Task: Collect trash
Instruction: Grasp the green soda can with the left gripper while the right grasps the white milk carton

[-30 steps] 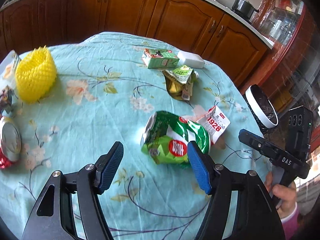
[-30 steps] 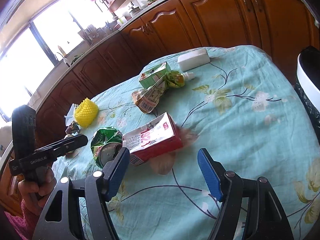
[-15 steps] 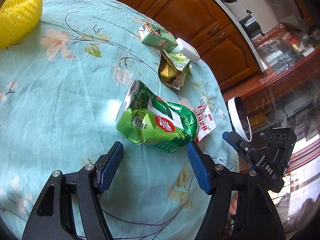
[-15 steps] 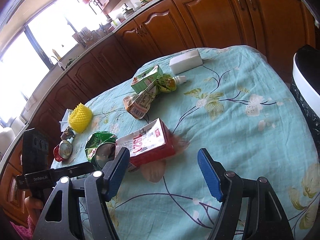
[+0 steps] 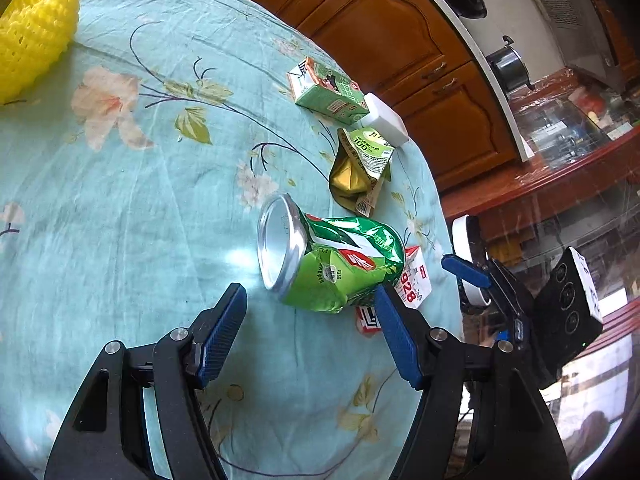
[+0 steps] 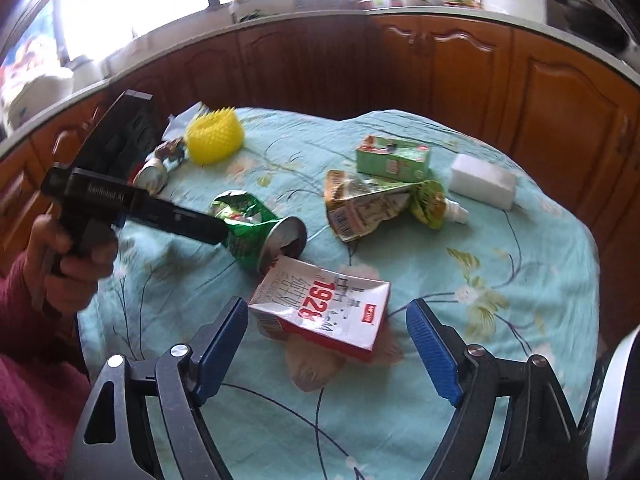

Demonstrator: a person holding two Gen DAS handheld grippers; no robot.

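1. My left gripper [image 5: 310, 322] hovers over the floral tablecloth [image 5: 120, 208], its blue pads spread apart and gripping nothing; the crushed green can [image 5: 332, 260] lies on its side just ahead of the tips, not yet between them.
2. My right gripper [image 6: 326, 330] points down at the red-and-white carton [image 6: 324, 316]; its jaws are opening, and the carton sits in the gap between them, untouched by either pad.
3. The can and the carton lie against each other near the table's edge; the can's open top faces the carton in the right wrist view.
4. Farther back rest a flattened gold-and-green pouch [image 6: 376, 204], a green drink box [image 6: 394, 158] and a white block [image 6: 482, 180]; a yellow foam net [image 6: 214, 140] sits at the far side.
5. My hand [image 6: 68, 260], in a dark red sleeve [image 6: 24, 360], grips the left tool's handle.
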